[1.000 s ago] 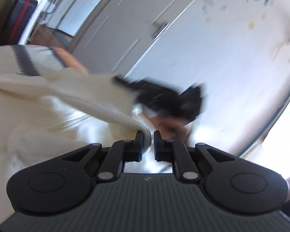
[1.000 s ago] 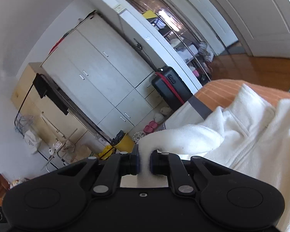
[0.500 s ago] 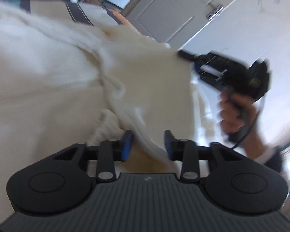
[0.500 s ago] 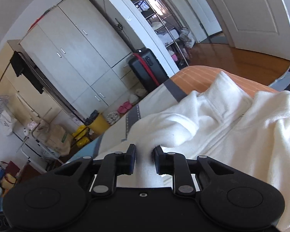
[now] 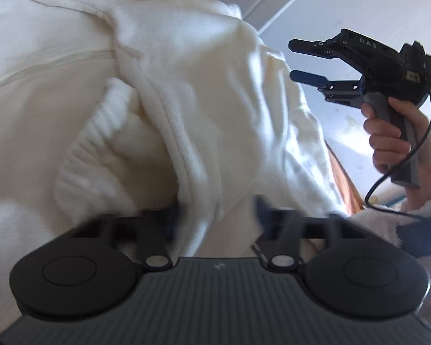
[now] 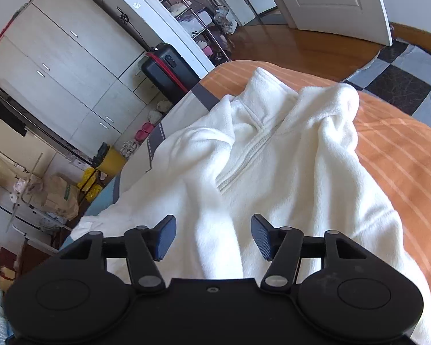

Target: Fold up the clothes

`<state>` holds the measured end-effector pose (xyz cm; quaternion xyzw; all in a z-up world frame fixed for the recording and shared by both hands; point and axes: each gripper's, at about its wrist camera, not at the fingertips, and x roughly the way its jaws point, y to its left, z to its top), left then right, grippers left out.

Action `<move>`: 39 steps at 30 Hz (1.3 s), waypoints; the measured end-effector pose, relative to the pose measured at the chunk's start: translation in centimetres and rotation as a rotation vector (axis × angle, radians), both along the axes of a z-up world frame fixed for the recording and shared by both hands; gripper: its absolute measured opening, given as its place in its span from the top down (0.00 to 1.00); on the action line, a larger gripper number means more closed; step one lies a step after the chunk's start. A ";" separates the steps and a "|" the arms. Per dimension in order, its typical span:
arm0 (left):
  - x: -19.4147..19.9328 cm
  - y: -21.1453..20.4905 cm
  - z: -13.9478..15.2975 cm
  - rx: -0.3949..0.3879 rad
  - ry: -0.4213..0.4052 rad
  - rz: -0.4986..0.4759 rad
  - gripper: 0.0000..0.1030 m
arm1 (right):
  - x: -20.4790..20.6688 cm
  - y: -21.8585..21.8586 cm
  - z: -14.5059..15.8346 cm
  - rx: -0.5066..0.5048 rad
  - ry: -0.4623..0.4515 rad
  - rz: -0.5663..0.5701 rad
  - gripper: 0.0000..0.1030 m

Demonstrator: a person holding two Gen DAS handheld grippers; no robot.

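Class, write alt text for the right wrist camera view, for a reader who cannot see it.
A white fleece pullover with a zip collar lies rumpled on an orange striped bedcover. The right gripper hangs over its near edge, jaws opening with nothing clamped between them. Behind stand pale wardrobes and a black suitcase.

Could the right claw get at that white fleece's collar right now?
Probably yes: the right claw is opening with nothing between its jaws, and the collar lies uncovered ahead on the fleece.
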<state>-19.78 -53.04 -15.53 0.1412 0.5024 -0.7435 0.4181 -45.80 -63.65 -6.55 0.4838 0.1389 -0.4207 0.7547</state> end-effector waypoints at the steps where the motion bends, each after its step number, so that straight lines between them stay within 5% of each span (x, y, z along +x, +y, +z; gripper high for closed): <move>1: 0.3 0.2 0.5 -0.014 0.046 -0.005 0.94 | -0.4 0.5 -0.3 0.015 -0.024 -0.002 0.37; 6: 5.2 2.4 3.9 -0.155 0.516 0.117 0.92 | -0.9 1.2 -1.0 0.055 -0.047 -0.028 0.37; 8: 7.8 2.8 3.0 -0.104 0.642 0.254 0.88 | -0.9 0.8 -1.1 0.061 -0.065 -0.034 0.37; 10: 9.4 3.2 1.6 -0.046 0.591 0.341 0.88 | -0.6 0.6 -1.6 0.084 -0.092 -0.024 0.37; 14: 9.0 2.6 -0.9 0.139 0.302 0.343 0.88 | 0.7 0.1 -2.9 0.145 -0.089 0.025 0.37; 19: 5.7 1.6 -1.8 0.229 0.239 0.234 0.88 | 1.5 0.3 -2.9 0.150 -0.063 0.056 0.37; 24: 4.9 2.2 -0.2 0.153 0.104 0.162 0.87 | 1.4 0.5 -2.2 0.126 -0.061 0.055 0.37; 29: 6.1 4.3 4.1 0.006 -0.047 0.121 0.48 | 2.4 -1.5 -1.9 0.087 -0.017 0.053 0.37; 32: 6.6 5.0 6.5 -0.095 -0.156 0.132 0.45 | 3.5 -4.9 -2.0 0.042 0.048 0.002 0.37; 35: 7.3 4.1 7.2 -0.149 -0.205 0.201 0.45 | 3.4 -8.5 -3.2 0.037 -0.022 -0.053 0.37; 39: 8.2 0.0 5.7 -0.124 -0.237 0.228 0.45 | 4.2 -12.3 -5.7 0.079 -0.115 -0.036 0.37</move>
